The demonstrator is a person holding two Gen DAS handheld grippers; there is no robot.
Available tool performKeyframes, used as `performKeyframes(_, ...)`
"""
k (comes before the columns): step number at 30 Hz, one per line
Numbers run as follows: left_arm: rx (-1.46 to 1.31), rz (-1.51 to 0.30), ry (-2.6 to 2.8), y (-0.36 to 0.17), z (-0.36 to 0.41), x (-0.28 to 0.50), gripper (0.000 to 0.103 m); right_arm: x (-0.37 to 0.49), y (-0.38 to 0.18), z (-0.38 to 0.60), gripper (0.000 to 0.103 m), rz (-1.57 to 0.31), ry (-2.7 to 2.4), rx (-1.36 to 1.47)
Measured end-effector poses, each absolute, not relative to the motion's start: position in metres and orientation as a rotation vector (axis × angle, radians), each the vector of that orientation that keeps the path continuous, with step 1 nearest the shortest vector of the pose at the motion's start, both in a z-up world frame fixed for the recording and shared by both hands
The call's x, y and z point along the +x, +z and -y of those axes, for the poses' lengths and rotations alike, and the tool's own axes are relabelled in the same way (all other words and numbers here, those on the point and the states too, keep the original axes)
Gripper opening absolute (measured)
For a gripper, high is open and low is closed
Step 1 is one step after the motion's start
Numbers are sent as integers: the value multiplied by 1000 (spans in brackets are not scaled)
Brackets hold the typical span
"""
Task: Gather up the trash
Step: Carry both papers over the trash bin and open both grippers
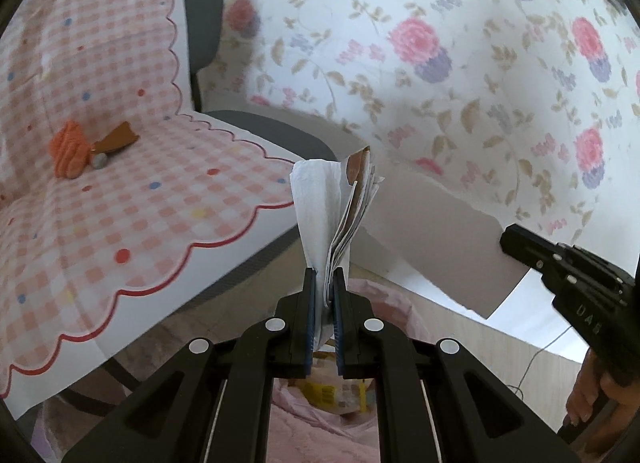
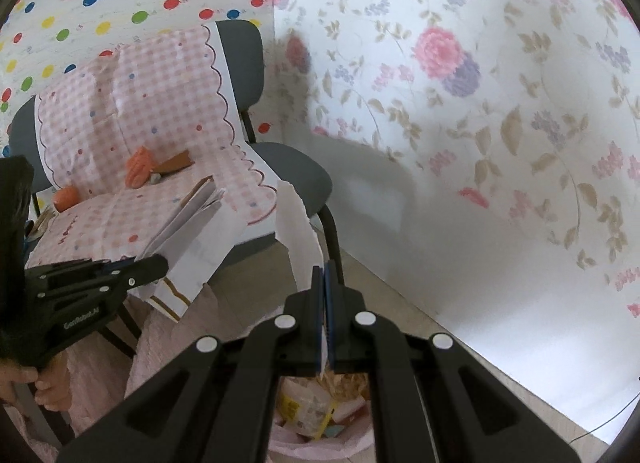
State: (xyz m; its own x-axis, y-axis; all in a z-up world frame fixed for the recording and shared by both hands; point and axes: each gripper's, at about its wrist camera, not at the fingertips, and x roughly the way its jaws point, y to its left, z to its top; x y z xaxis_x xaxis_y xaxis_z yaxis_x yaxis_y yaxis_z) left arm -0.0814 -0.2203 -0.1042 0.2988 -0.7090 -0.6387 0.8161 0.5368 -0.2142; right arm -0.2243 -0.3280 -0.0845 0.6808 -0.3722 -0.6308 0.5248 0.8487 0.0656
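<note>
Now both grippers hang over the bin (image 2: 316, 423), a pale pink bag-lined thing on the floor beside the chair (image 2: 296, 171), and each has paper in its jaws. The left gripper (image 1: 324, 291) is nearly closed, its blue pads clamped on a folded wad of paper (image 1: 336, 207) (white tissue on one side, crumpled printed sheets with a brown patch on the other) that stands up from the fingers. From the right wrist view that same wad (image 2: 188, 239) fans out towards the chair seat. The right gripper (image 2: 324, 283) is fully closed on a thin white sheet (image 2: 298, 231) with a torn top edge; the sheet rises above the pads, and a small corner pokes out below them. The bin already holds trash, with yellow and white packaging showing between the gripper arms. On the chair lies a pink checked cloth (image 1: 120, 191), and on it sit an orange knitted piece (image 1: 70, 151) and a brown scrap (image 1: 118, 139), touching each other. Floral sheeting (image 2: 480, 103) covers the wall behind.
</note>
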Motion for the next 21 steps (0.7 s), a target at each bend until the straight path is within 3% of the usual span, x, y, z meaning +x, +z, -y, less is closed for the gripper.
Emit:
performKeyframes(7, 193, -830, -1040, -117, 242, -81, 17, -225, -103, 334, 2, -701, -500, 267)
performKeyframes(11, 203, -873, -1042, -128, 251, -75, 47, -220, -111, 338, 6, -711, -493, 278)
performKeyframes(15, 201, -880, -1034, -129, 248, -73, 53, -217, -123, 342, 26, -740, -489, 303)
performKeyframes(21, 167, -803, -963, -107, 221, -60, 53, -222, -109, 347, 26, -703, -510, 299)
